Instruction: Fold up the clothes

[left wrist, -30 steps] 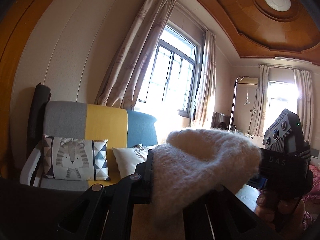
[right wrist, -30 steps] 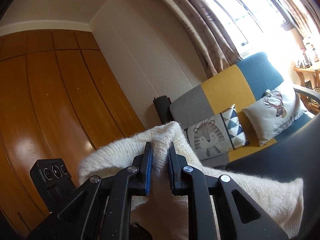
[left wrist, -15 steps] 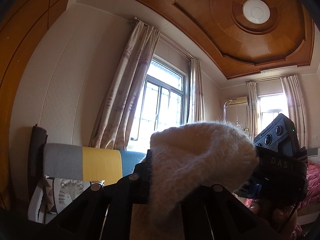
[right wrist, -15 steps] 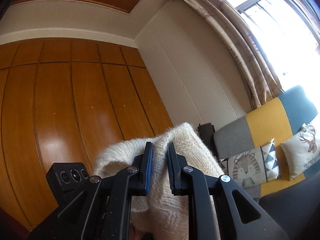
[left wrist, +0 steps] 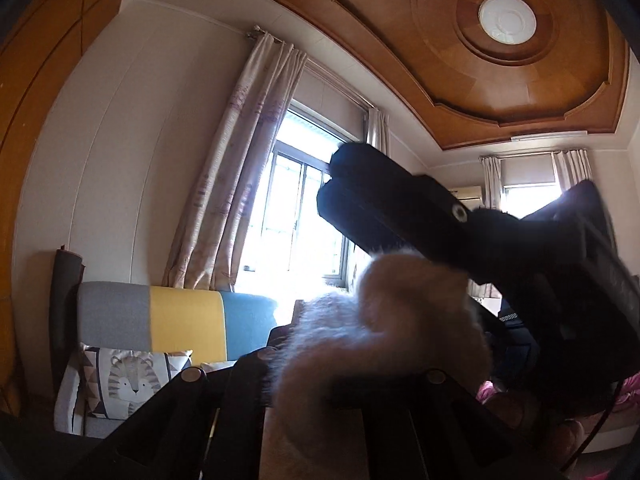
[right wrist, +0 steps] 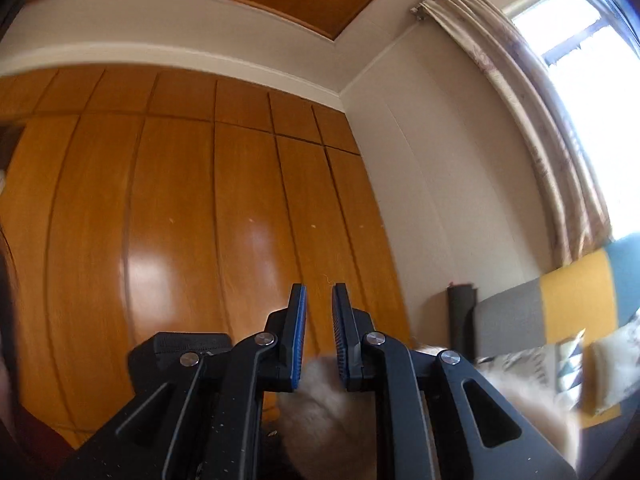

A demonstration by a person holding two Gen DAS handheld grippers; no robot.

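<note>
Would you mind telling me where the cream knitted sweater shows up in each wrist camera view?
Left wrist: the cream knitted sweater bulges at lower centre, in front of the window, under the dark right gripper.
Right wrist: it sits at bottom centre, low between the fingers, trailing right.
Shared landmark: the grey, yellow and blue sofa.

The right tool (right wrist: 319,332) pinches the cream sweater (right wrist: 320,400) low between its pads before wooden panelling (right wrist: 180,220).
</note>
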